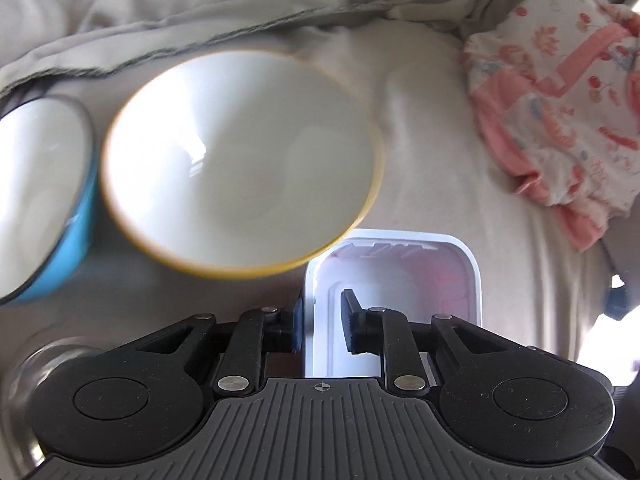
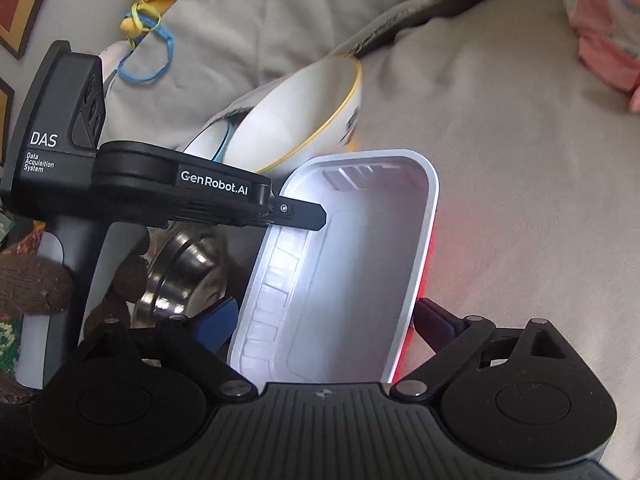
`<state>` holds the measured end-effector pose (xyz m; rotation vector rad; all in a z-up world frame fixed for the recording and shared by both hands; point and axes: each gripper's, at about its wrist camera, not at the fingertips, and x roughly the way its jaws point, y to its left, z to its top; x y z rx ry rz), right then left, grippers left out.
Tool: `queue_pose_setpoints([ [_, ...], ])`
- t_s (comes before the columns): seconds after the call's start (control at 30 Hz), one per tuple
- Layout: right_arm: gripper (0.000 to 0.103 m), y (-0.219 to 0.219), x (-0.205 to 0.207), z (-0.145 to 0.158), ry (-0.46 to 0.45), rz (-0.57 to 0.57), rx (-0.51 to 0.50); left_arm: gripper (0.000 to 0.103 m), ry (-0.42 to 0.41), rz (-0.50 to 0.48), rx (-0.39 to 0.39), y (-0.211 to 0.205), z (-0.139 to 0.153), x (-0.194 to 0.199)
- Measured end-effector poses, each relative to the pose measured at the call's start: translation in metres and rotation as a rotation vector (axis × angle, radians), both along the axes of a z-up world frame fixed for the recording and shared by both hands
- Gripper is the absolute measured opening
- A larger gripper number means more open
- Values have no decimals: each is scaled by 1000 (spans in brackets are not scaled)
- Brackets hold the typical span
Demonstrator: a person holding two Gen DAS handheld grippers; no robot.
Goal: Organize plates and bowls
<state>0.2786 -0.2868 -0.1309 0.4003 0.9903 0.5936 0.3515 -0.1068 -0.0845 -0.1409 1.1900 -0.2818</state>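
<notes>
Your left gripper [image 1: 324,324] straddles the white container's [image 1: 472,264] wall, pads not pressing; right gripper [image 2: 324,320] spans it, open.
Motion blur smears the yellow-rimmed bowl [image 1: 240,160]; your gripper bodies hide the container's near end.

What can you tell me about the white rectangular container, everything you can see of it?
The white rectangular container looks like thin plastic, with rounded corners, a flat rim, ribbed inner walls and a reddish underside. It is empty, lying open side up on the beige cloth. The left gripper straddles one long wall; the right gripper brackets both sides. The yellow-rimmed bowl overlaps its far corner.
</notes>
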Motion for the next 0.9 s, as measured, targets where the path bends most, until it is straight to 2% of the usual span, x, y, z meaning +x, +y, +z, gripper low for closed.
queue_pose_setpoints([
  [0.1, 96, -21, 9, 3, -4, -79, -13, 22, 22, -32, -59, -14, -8, 9],
  [0.2, 96, -38, 14, 8, -15, -177, -57, 22, 64, -35, -167, -12, -10, 9],
  [0.27, 96, -41, 10, 17, -50, -222, -122, 22, 31, -19, -215, 0, 5, -5],
  [0.33, 97, -36, 1, 30, -99, -220, -173, 22, -51, -12, -238, 20, 30, -29],
  [0.4, 98, -24, -10, 45, -144, -184, -189, 22, -152, 25, -229, 49, 56, -59],
  [0.43, 99, -16, -14, 52, -161, -158, -184, 22, -201, 54, -199, 65, 67, -75],
  [0.5, 101, 9, -20, 68, -191, -83, -169, 22, -285, 130, -88, 96, 79, -104],
  [0.53, 102, 22, -20, 73, -194, -46, -166, 22, -304, 175, -28, 112, 80, -116],
  [0.6, 103, 56, -18, 76, -156, 19, -164, 22, -279, 261, 47, 139, 71, -133],
  [0.7, 103, 94, -11, 70, -52, 57, -160, 22, -230, 359, 12, 172, 48, -148],
  [0.77, 103, 115, -11, 62, -26, 77, -187, 22, -222, 397, -13, 184, 34, -155],
  [0.9, 103, 144, -4, 35, 20, 85, -250, 20, -219, 395, -68, 190, 15, -157],
])
